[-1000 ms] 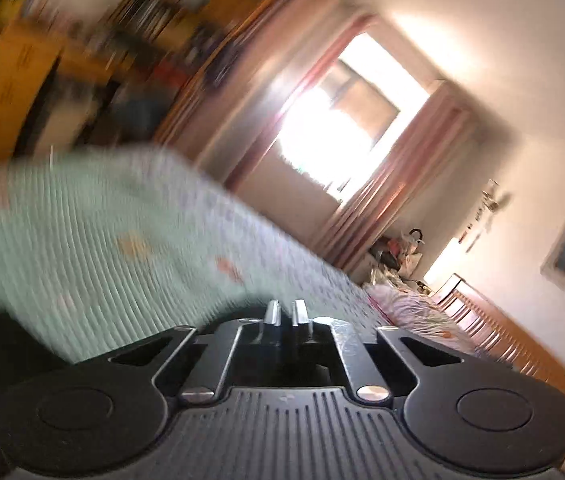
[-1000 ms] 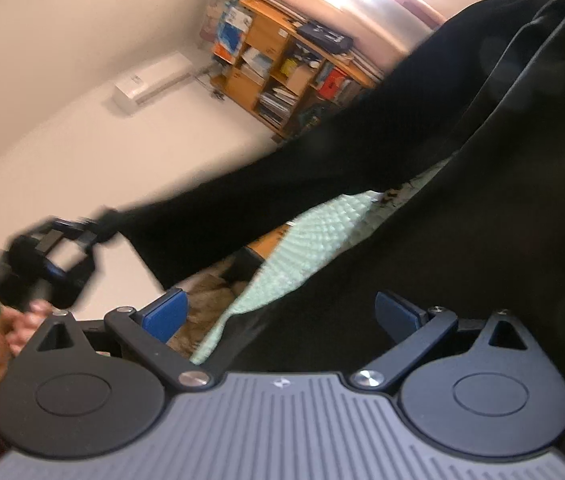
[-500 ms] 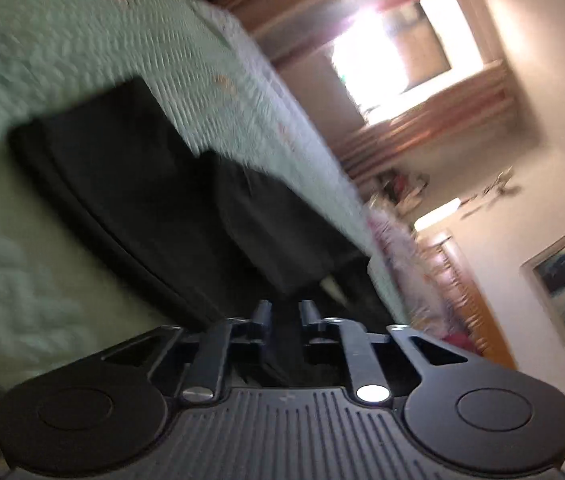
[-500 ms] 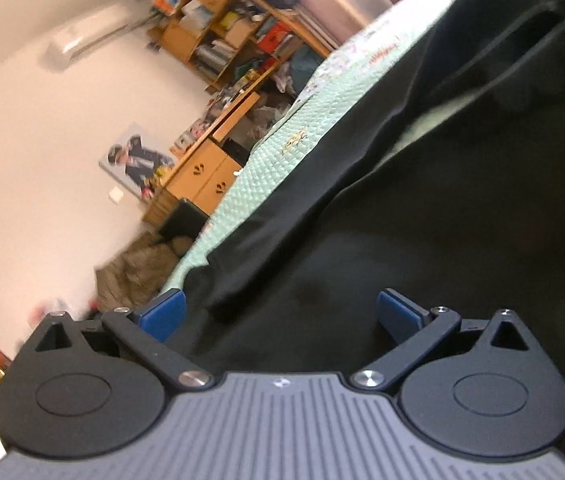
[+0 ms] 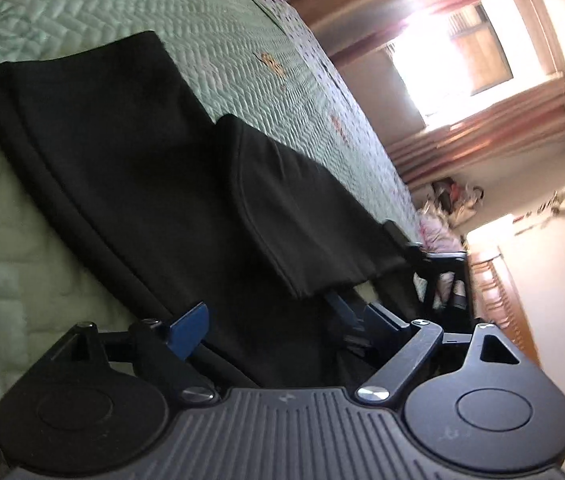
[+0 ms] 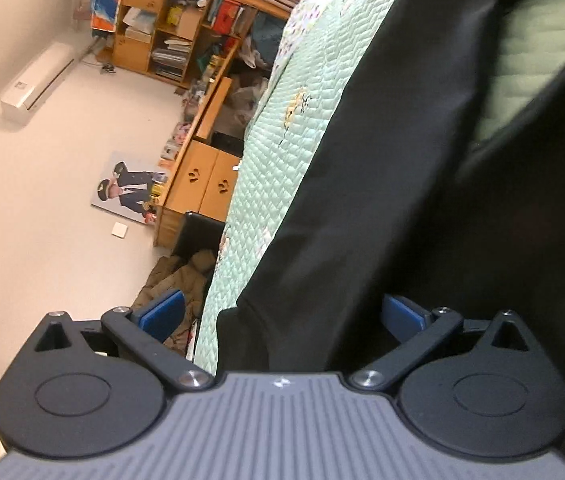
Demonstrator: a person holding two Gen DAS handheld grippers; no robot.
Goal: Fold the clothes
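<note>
A black garment (image 5: pixel 122 140) lies spread on the pale green quilted bedspread (image 5: pixel 162 8), with one flap (image 5: pixel 290 208) folded over its middle. My left gripper (image 5: pixel 282 322) hovers low over the garment's near edge. Its jaws are opening, and cloth lies under the gap, but the blue pads (image 5: pixel 188 328) do not press on it. In the right wrist view the same black garment (image 6: pixel 362 200) fills the right half. My right gripper (image 6: pixel 282 312) stands open over its hem, pads apart and gripping nothing. A dark frame (image 5: pixel 438 268) past the flap may be the right gripper.
The bedspread (image 6: pixel 290 160) ends at its side edge. Beyond it stand a wooden cabinet (image 6: pixel 206 180), a crowded bookshelf (image 6: pixel 170 28) and a heap of brown cloth (image 6: pixel 178 280) on the floor. A bright curtained window (image 5: pixel 454 52) and a wooden headboard (image 5: pixel 498 292) lie past the bed.
My left gripper has sunk towards the bed and gone from shut to open, letting the garment go. The cloth that hung in the air now lies flat. My right gripper swung sideways, still open.
</note>
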